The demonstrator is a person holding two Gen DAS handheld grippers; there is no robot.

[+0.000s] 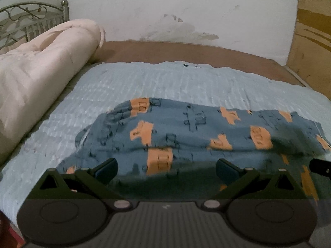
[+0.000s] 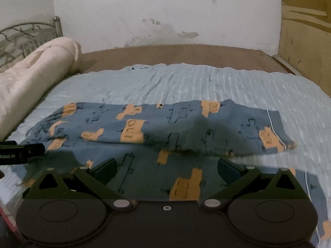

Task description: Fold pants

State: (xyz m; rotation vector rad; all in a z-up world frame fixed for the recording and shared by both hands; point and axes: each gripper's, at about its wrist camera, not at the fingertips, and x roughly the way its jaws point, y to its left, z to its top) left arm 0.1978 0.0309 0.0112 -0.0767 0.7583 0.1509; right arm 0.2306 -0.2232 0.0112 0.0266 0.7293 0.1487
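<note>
Blue cotton pants (image 1: 186,132) printed with orange and dark vehicle shapes lie across the near half of a pale blue ribbed bedspread (image 1: 165,80), stretched sideways with one leg folded over the other; the upper layer's near edge lifts a little off the lower one. A white-piped cuff shows at the right end in the right wrist view, towards the bedspread's right edge. The left gripper (image 1: 166,168) hangs low over the near edge of the cloth with its jaws spread wide and nothing between them. The right gripper (image 2: 167,168) does the same over the lower leg, jaws also wide apart. A rolled pinkish-cream quilt (image 1: 41,66) lies along the bedspread's left edge, in front of a grey wrought-metal headboard (image 1: 26,18). Beyond the far edge, brown mattress (image 2: 175,55) meets a stained white wall (image 2: 165,10).
</note>
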